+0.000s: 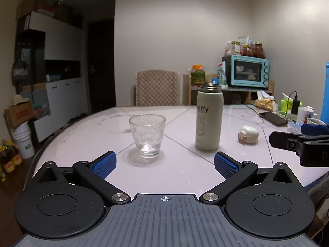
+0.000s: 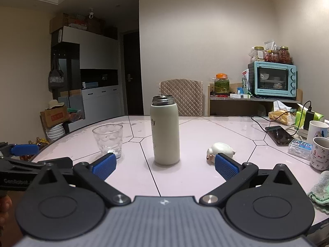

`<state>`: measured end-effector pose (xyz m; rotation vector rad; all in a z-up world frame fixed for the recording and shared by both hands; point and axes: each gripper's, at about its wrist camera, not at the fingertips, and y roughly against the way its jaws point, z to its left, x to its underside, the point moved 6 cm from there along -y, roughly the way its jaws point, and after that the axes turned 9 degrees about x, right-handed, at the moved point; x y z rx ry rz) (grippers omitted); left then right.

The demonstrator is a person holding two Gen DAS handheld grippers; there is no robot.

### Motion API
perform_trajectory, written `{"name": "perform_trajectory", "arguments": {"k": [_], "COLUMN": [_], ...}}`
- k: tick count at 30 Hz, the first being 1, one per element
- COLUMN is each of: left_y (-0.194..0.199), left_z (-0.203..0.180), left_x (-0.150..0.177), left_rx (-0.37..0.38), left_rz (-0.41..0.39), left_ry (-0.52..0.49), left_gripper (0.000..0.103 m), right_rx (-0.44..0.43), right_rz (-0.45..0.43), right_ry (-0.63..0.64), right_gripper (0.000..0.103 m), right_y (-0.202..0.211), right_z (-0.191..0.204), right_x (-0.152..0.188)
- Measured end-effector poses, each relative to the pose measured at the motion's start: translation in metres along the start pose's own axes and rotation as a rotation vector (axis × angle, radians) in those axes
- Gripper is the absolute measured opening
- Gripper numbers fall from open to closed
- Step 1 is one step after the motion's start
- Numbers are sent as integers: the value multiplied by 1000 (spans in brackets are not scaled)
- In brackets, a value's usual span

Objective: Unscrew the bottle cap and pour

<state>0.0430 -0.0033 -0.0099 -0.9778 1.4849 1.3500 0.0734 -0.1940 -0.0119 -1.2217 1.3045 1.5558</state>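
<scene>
A cream flask (image 1: 209, 119) (image 2: 165, 130) with a rabbit print stands upright on the white table, its steel mouth uncovered. Its cream cap (image 1: 248, 134) (image 2: 221, 149) lies on its side to the right of it. A clear glass (image 1: 147, 135) (image 2: 108, 141) stands to the flask's left, with only a trace at its bottom. My left gripper (image 1: 165, 165) is open, back from glass and flask, nothing between its blue pads. My right gripper (image 2: 165, 166) is open too, a little short of the flask. Each gripper shows at the edge of the other's view.
Two mugs (image 2: 318, 130), a phone (image 2: 279, 135) on a cable, a small box and snack packets crowd the table's right side. A green cloth (image 2: 320, 189) lies at the near right edge. A quilted chair (image 2: 181, 97) stands behind the table, and a teal oven (image 2: 273, 80) sits on a shelf.
</scene>
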Motion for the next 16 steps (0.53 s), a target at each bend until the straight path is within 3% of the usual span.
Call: {"name": "perform_trajectory", "arguments": {"k": [16], "left_y": [3], "left_z": [1], "left_x": [-2], "left_rx": [-8], "left_rz": [-15], "left_ry": [4], "left_gripper": [103], "right_rx": [-1], "right_rz": [5], "right_ry": [2], "right_gripper": [103], "right_y": [3], "right_z": [-1], "right_x": [2]}}
